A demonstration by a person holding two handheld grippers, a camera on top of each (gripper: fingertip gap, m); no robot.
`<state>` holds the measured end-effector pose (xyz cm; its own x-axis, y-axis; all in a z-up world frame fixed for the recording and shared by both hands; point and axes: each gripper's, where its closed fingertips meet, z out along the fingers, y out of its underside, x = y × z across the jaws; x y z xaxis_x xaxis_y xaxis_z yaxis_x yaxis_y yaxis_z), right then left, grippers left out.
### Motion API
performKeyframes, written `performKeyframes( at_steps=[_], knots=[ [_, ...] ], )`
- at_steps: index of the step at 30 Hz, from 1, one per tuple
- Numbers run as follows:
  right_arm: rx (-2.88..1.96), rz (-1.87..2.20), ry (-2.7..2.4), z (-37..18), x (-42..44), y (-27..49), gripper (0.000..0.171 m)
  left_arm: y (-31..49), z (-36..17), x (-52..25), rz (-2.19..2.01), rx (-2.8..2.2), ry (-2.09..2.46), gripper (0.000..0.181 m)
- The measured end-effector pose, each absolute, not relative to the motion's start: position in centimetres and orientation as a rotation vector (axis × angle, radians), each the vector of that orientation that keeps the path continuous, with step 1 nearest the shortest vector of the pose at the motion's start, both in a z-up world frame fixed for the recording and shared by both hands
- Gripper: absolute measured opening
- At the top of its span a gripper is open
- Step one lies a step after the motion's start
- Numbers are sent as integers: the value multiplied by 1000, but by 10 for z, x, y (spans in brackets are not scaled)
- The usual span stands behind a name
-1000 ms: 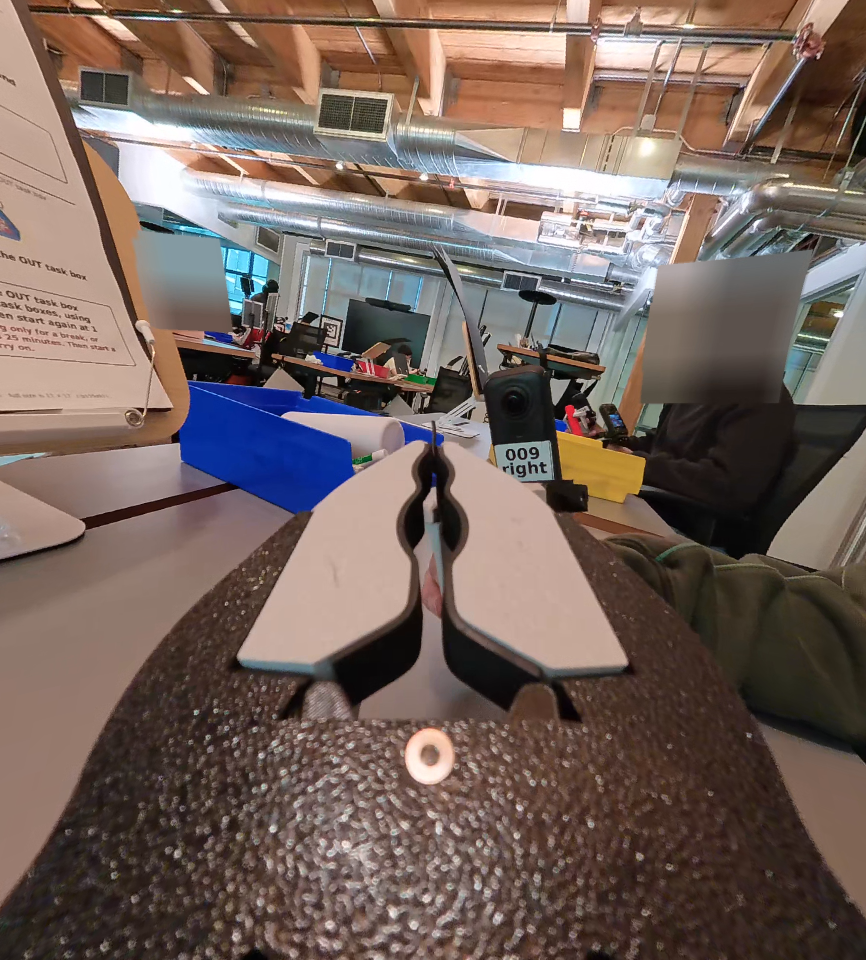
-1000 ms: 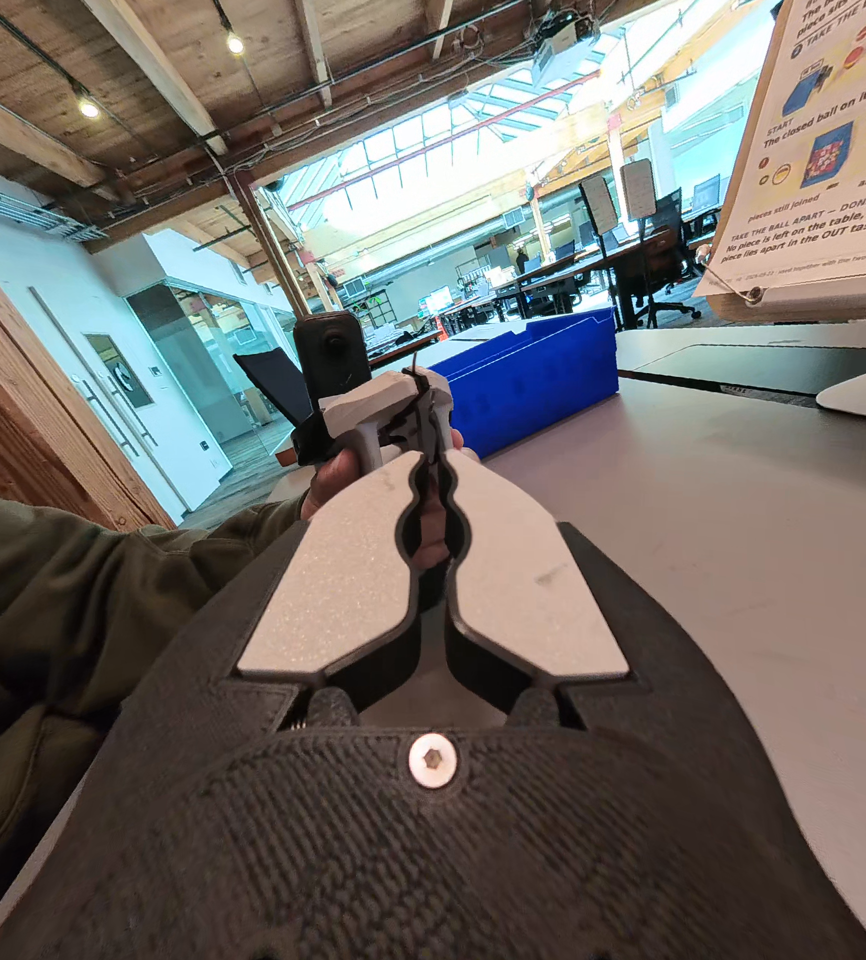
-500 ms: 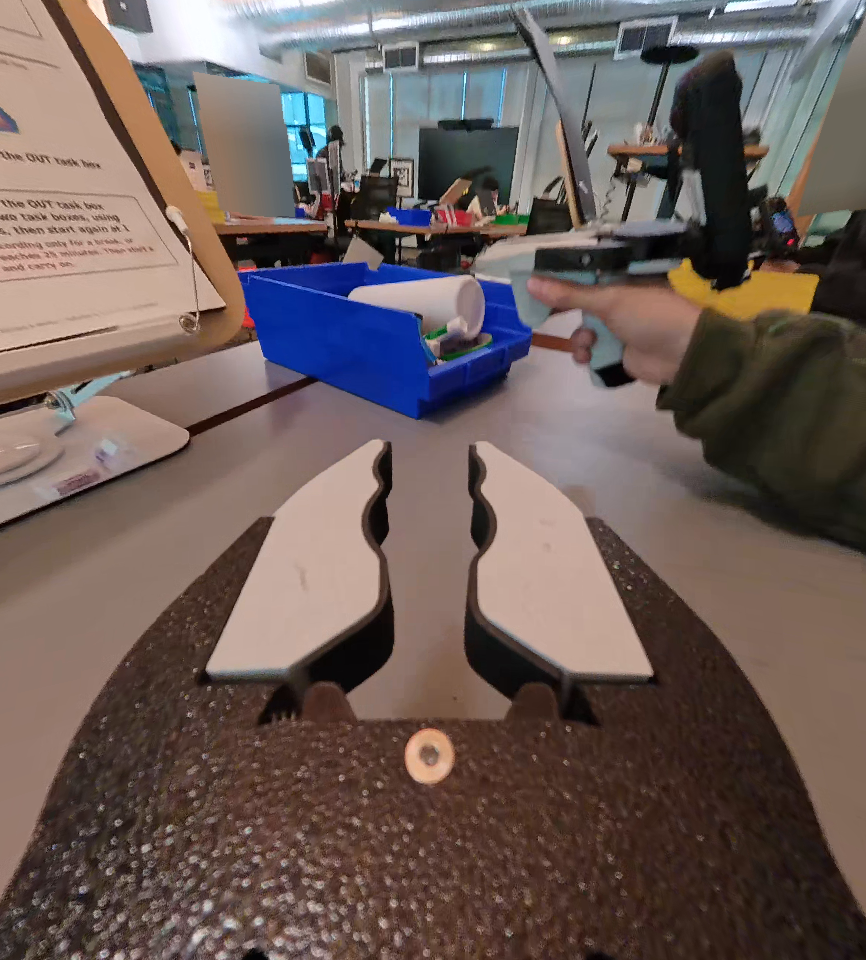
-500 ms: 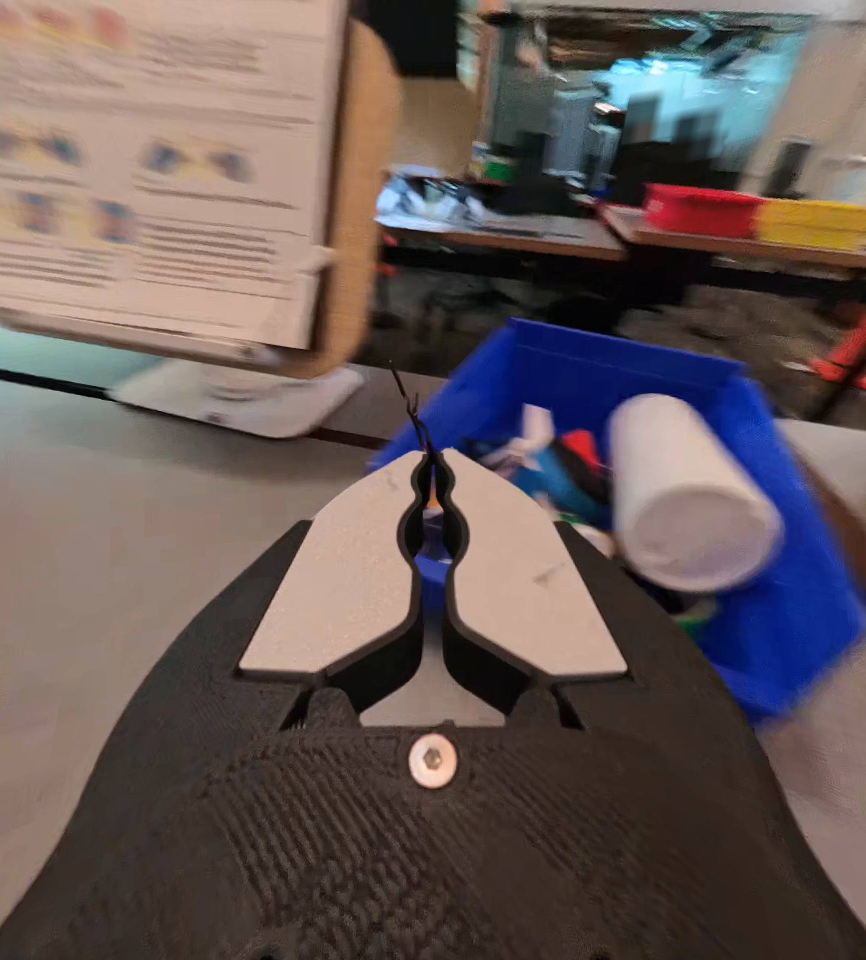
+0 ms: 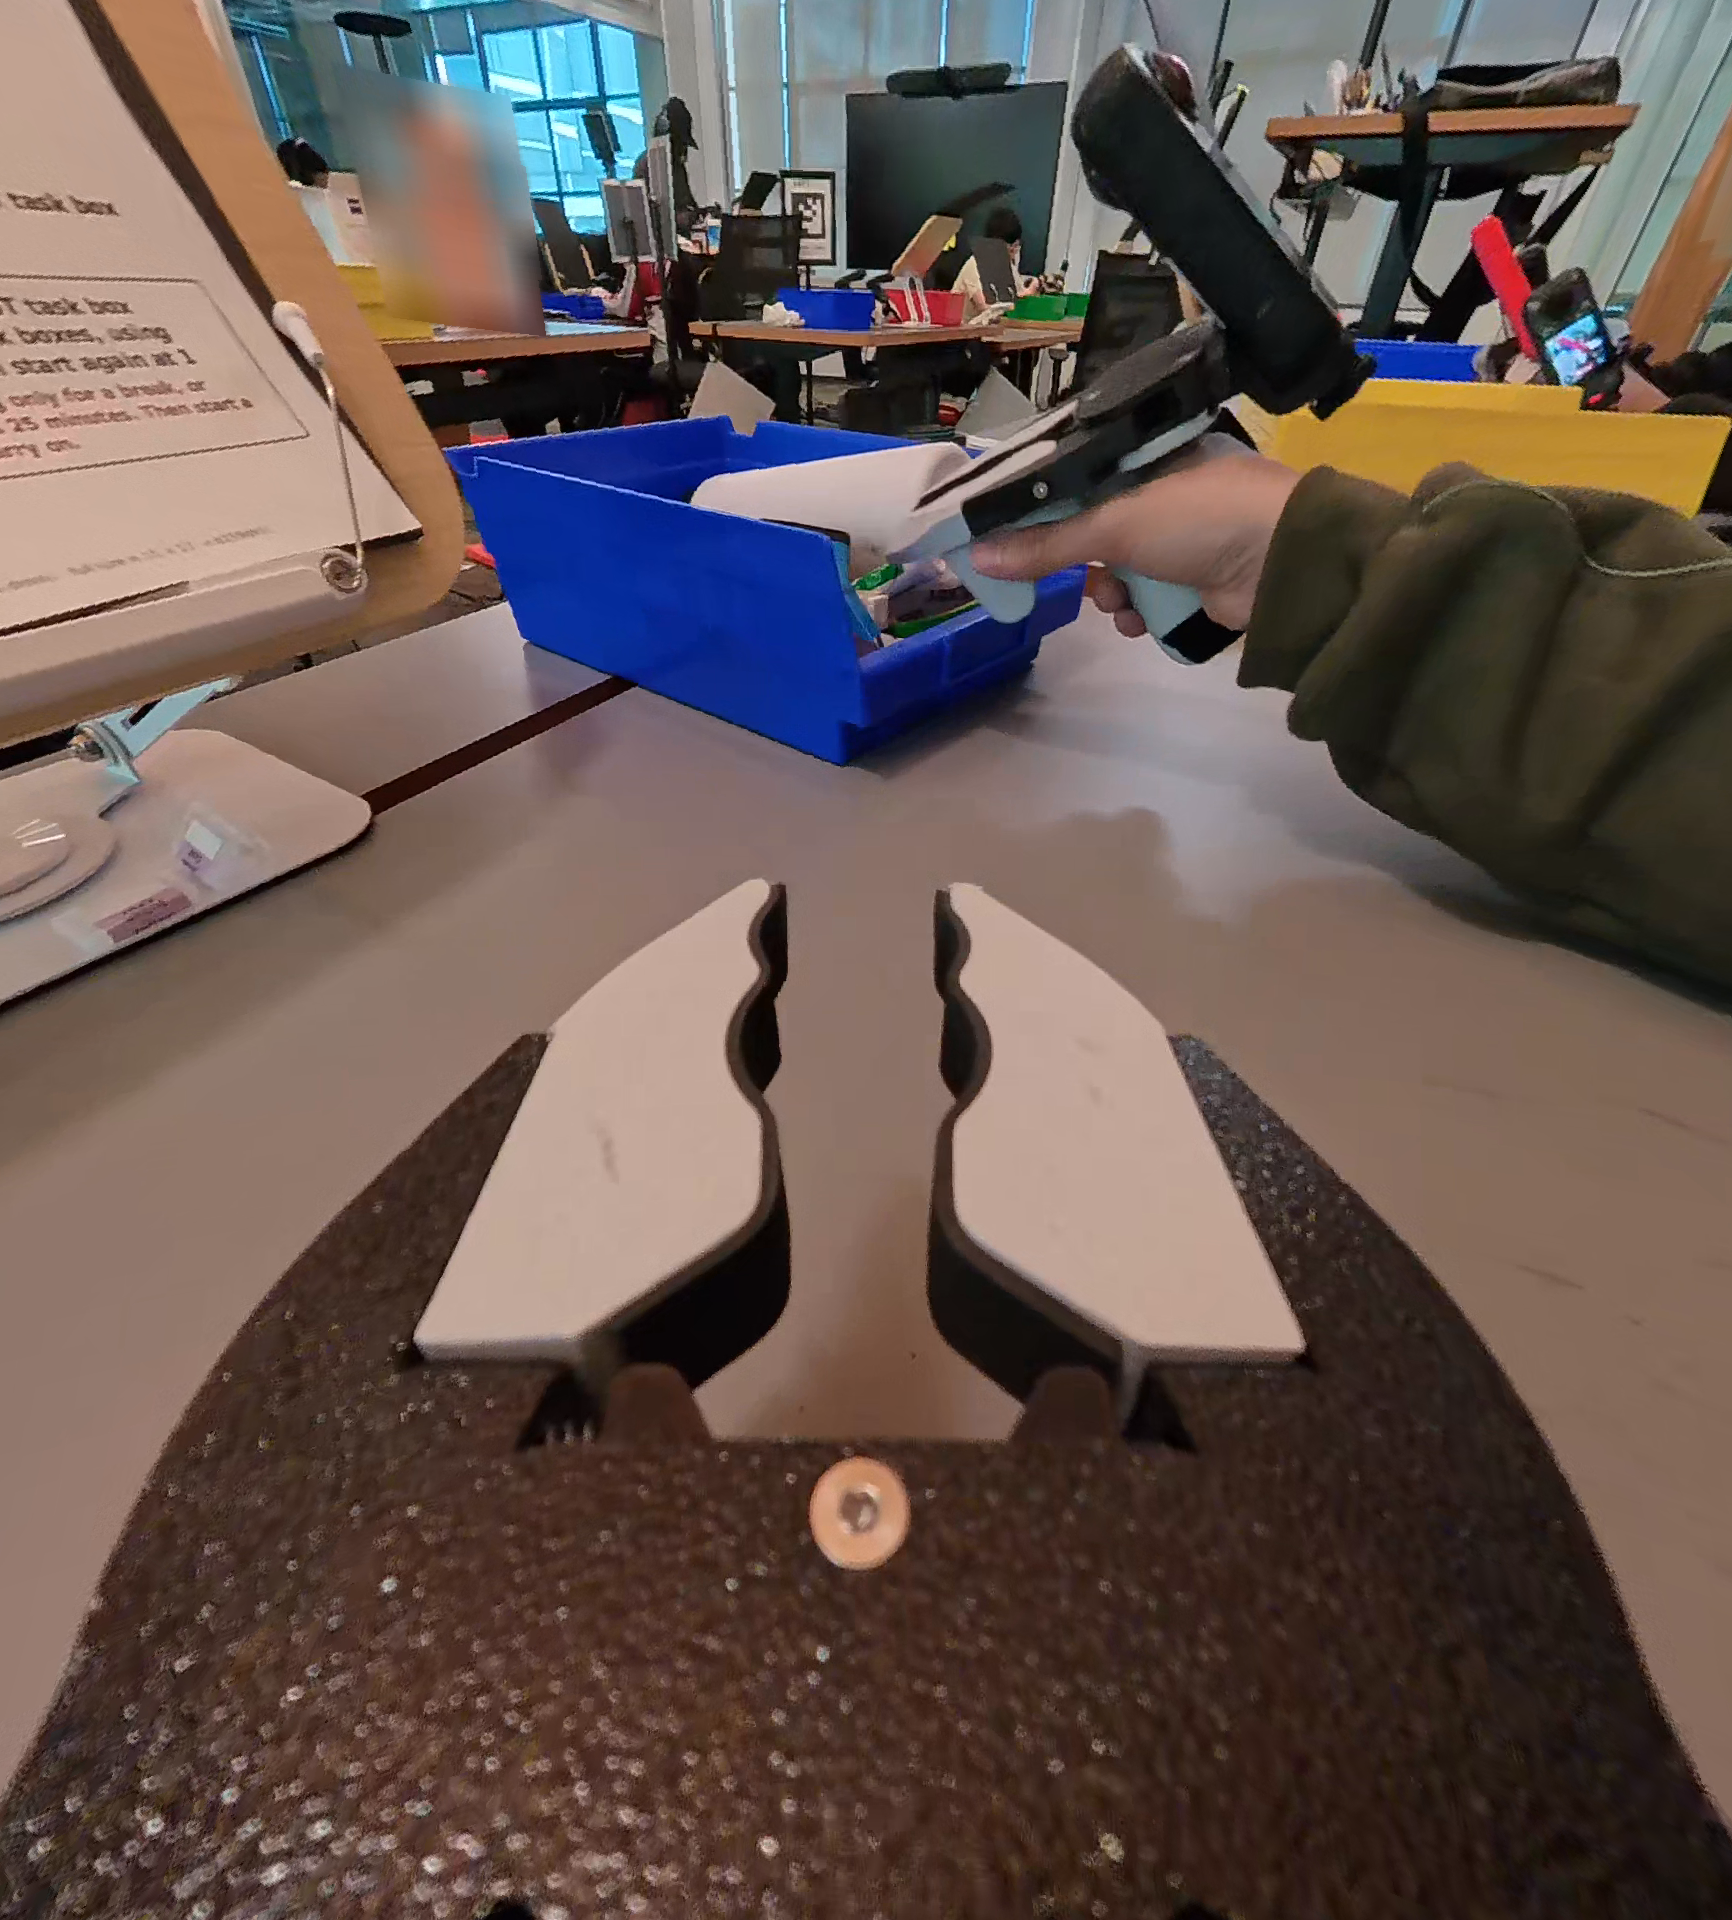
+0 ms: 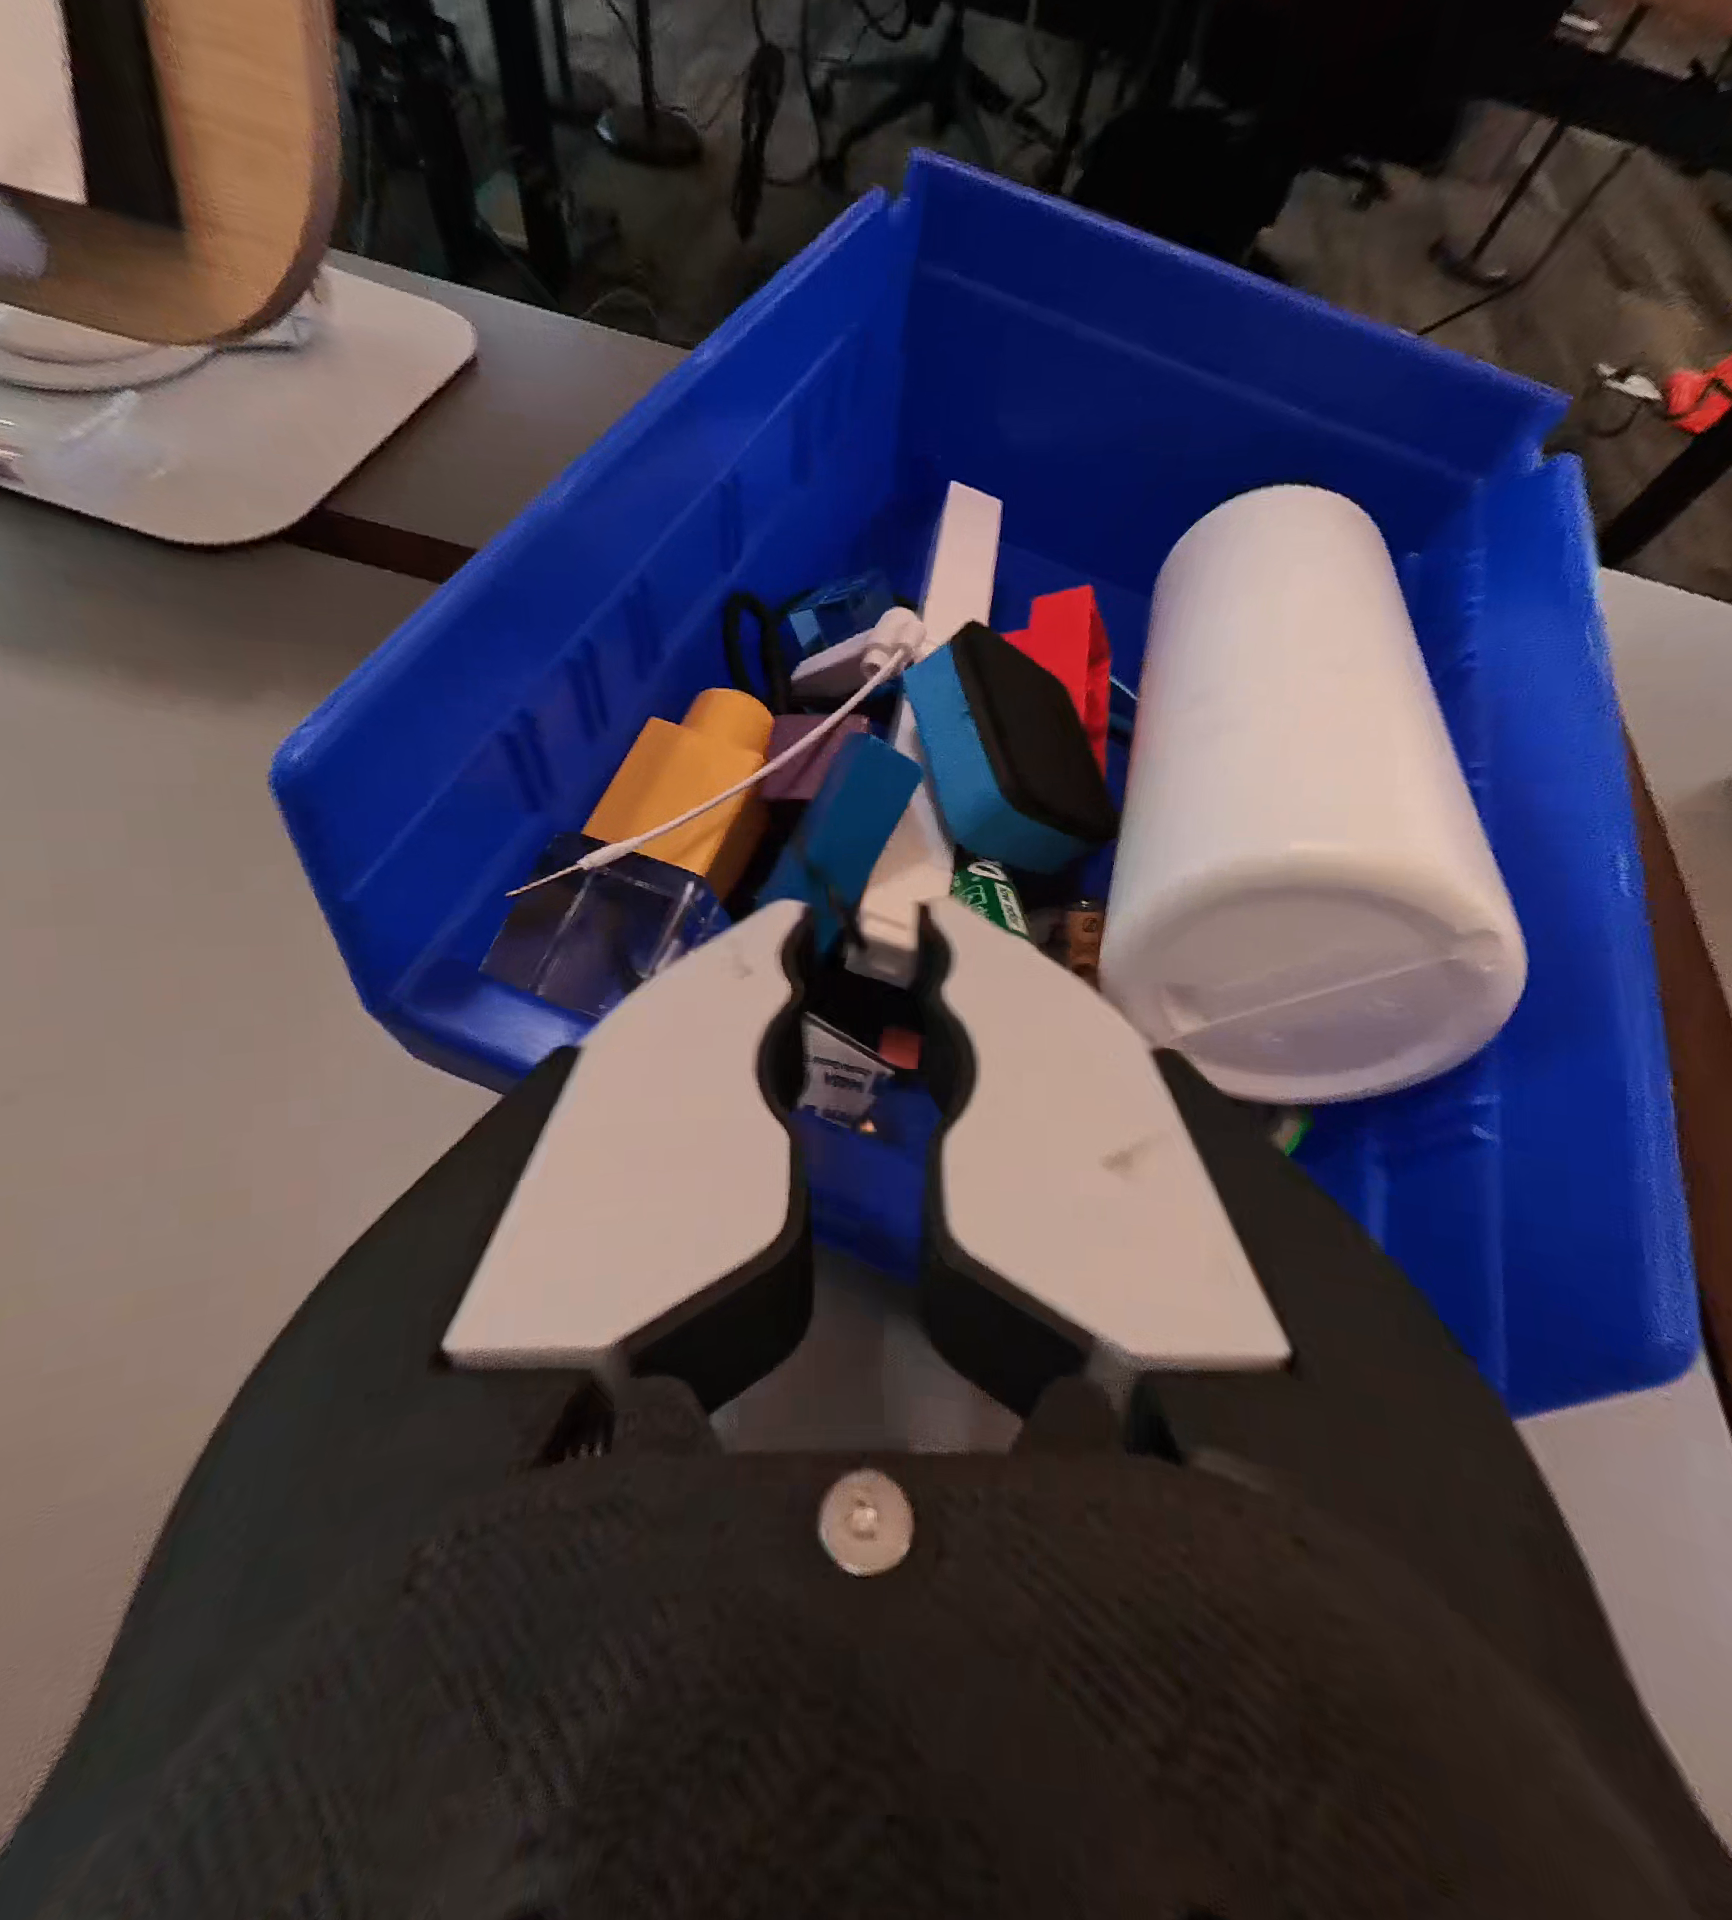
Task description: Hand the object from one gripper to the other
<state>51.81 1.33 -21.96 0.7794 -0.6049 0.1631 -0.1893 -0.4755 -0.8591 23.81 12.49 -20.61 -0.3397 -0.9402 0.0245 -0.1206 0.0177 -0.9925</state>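
Handover looks finished: left gripper (image 5: 860, 904) gapes empty at lower centre, while right gripper (image 6: 860, 916), fingers slightly parted mid-frame over the blue bin (image 6: 1049, 343), shows a thin black wire (image 6: 839, 906) at its tips, gripped or loose I can't tell, and next probably needs a clean drop.

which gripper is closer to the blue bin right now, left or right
Right. The right gripper hangs over the blue bin's near edge, tips above its contents. The left gripper sits back over bare table, well short of the bin.
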Motion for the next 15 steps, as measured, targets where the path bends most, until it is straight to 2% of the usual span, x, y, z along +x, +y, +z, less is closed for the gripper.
performKeyframes(
  at_steps=[3, 7, 11, 15],
  knots=[
    [-2048, -612, 619, -221, 520, 12, 46, 130, -207, 238, -1389, -1150, 1548, 27],
    [-1977, -643, 565, -201, 510, 22, 66, 152, -199, 235, -1294, -1221, 1510, 27],
    [-1884, -655, 432, -179, 476, 39, 79, 191, -174, 205, -1167, -1325, 1443, 27],
    [-1800, -581, 349, -178, 426, 49, 89, 252, -141, 143, -1002, -1448, 1373, 28]
  ],
)
